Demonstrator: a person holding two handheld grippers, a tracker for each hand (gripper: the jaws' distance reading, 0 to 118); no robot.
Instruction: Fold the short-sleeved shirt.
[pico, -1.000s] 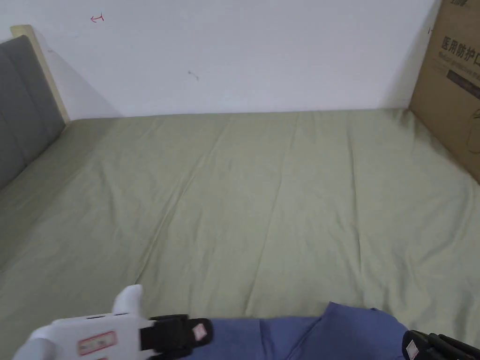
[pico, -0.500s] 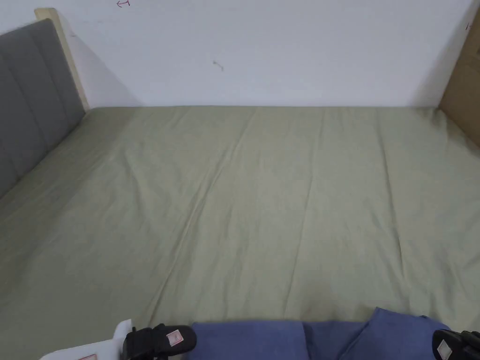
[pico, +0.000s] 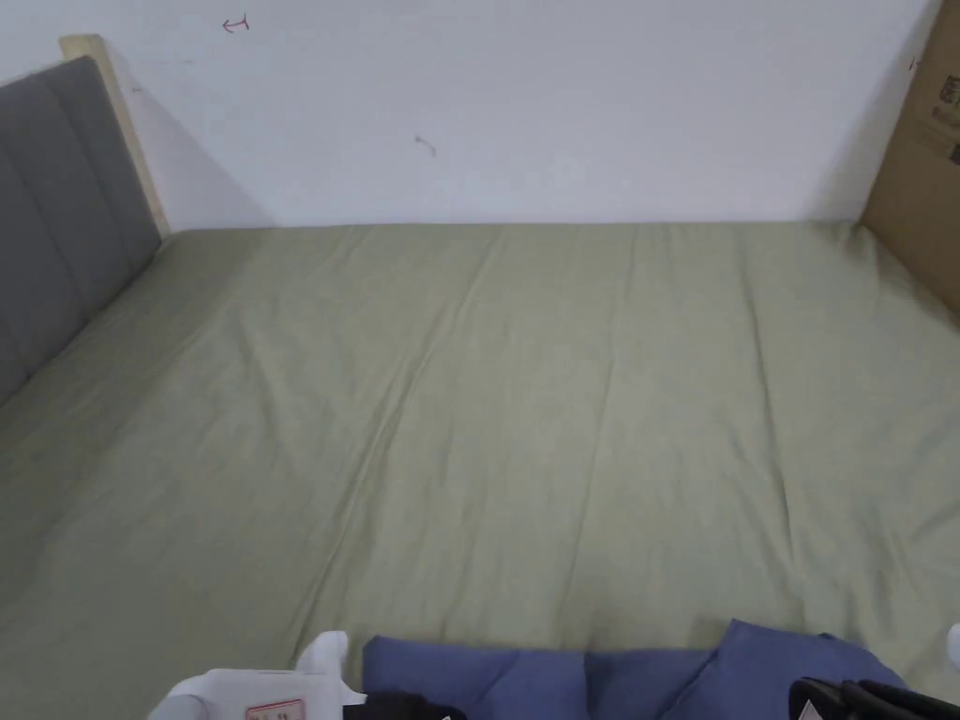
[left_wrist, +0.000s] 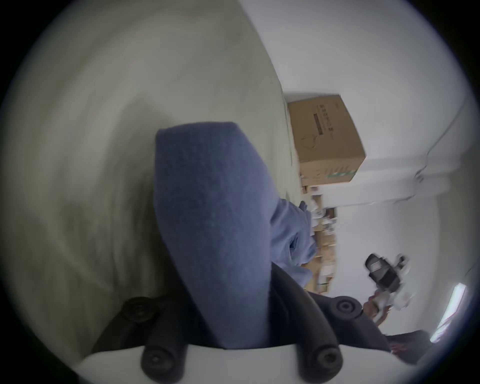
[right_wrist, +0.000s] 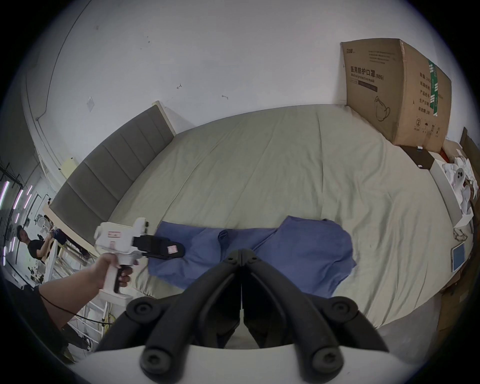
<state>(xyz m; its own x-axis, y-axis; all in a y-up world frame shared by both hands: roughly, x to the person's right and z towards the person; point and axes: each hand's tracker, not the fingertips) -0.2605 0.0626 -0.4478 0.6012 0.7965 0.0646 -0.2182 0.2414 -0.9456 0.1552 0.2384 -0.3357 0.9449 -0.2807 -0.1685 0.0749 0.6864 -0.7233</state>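
A blue short-sleeved shirt (pico: 525, 680) lies crumpled along the near edge of the bed, seen wider in the right gripper view (right_wrist: 306, 249). My left gripper (pico: 403, 705) is at the shirt's left end, shut on a fold of the blue cloth (left_wrist: 213, 220) that runs out from between its jaws. The right gripper view shows it from the side (right_wrist: 176, 250), held in a hand. My right gripper (right_wrist: 241, 250) hovers above the shirt's middle, jaws pressed together with nothing between them. It also sits at the head view's bottom right (pico: 825, 698).
A green sheet (pico: 525, 394) covers the bed, wide and bare beyond the shirt. A grey headboard (pico: 56, 206) stands at the left, a big cardboard box (pico: 923, 159) at the far right corner. Clutter and a tablet (right_wrist: 458, 256) lie off the right side. Another person (right_wrist: 28, 244) stands far left.
The head camera has shifted. My left gripper has sunk toward the picture's bottom edge, still at the shirt's left end. The right gripper stays at the bottom right.
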